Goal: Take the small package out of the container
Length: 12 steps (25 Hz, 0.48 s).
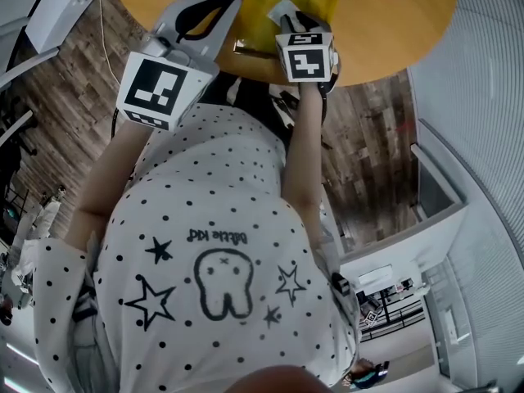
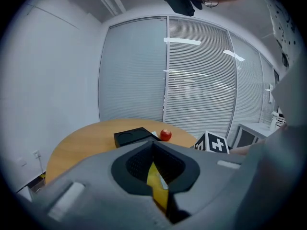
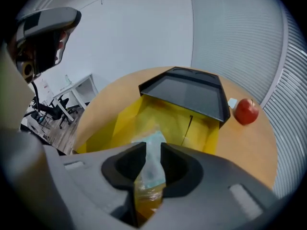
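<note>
The yellow container [image 3: 120, 123] stands open on the round wooden table [image 1: 393, 31]. A small clear package [image 3: 153, 150], pale on top and amber below, stands upright in its near end. My right gripper [image 3: 152, 153] points down into the container, its jaws open, with the package in the narrow gap between them. In the head view that gripper [image 1: 288, 19] reaches over the container [image 1: 315, 2] from the table's near edge. My left gripper [image 2: 154, 174] is shut on a thin yellow wall of the container [image 2: 157, 189], at the near left side.
A black tray [image 3: 187, 92] rests over the container's far end. A red apple [image 3: 247, 111] lies on the table to the right of it, next to a small white slip. Window blinds run behind the table. The person's torso fills the lower head view.
</note>
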Each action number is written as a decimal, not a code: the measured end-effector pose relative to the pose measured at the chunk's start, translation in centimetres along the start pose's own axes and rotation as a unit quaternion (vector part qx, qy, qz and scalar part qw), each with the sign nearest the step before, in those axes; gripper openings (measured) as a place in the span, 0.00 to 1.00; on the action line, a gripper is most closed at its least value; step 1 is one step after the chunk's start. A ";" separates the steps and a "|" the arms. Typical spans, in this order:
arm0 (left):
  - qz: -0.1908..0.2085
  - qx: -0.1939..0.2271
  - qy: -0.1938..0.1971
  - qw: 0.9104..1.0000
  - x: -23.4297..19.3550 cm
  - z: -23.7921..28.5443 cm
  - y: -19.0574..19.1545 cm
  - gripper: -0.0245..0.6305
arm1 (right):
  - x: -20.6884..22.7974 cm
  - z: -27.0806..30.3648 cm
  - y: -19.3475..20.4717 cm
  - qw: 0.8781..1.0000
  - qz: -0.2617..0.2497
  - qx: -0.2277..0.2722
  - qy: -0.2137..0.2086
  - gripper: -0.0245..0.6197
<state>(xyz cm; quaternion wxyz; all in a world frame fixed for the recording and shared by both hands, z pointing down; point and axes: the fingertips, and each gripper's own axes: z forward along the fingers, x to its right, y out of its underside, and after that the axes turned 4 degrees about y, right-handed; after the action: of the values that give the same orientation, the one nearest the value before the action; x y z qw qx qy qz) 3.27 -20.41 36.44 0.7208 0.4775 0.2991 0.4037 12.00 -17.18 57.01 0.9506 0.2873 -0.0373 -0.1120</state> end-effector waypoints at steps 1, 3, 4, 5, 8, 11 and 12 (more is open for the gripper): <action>0.000 0.000 -0.002 1.000 -0.1 0.0 0.0 0.04 | 0.0 0.3 0.1 1.000 -0.006 -0.006 -0.001 0.20; 0.000 0.000 -0.005 1.000 -0.2 0.0 -0.1 0.04 | 0.0 0.8 0.3 1.000 -0.014 -0.018 -0.003 0.21; 0.000 0.000 -0.007 1.000 -0.3 0.0 -0.1 0.04 | 0.0 1.0 0.4 1.000 -0.017 -0.024 -0.003 0.21; -0.001 0.000 -0.008 1.000 -0.4 -0.1 -0.1 0.04 | -0.1 1.2 0.3 0.999 -0.022 -0.031 -0.003 0.23; -0.002 -0.001 -0.010 1.000 -0.6 -0.3 0.0 0.04 | -0.2 1.6 0.2 0.997 -0.049 -0.052 0.001 0.23; -0.003 0.000 -0.012 1.000 -0.6 -0.2 0.0 0.04 | -0.3 2.2 0.9 0.993 -0.084 -0.078 0.006 0.23; -0.004 0.001 -0.013 1.000 -0.6 -0.2 0.0 0.04 | -0.4 2.3 1.1 0.992 -0.090 -0.083 0.006 0.21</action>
<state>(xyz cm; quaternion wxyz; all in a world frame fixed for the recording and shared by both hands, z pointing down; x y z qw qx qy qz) 2.82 -20.80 36.39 0.7258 0.4820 0.2919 0.3946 11.55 -17.43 59.57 0.9573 0.2099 0.0038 -0.1985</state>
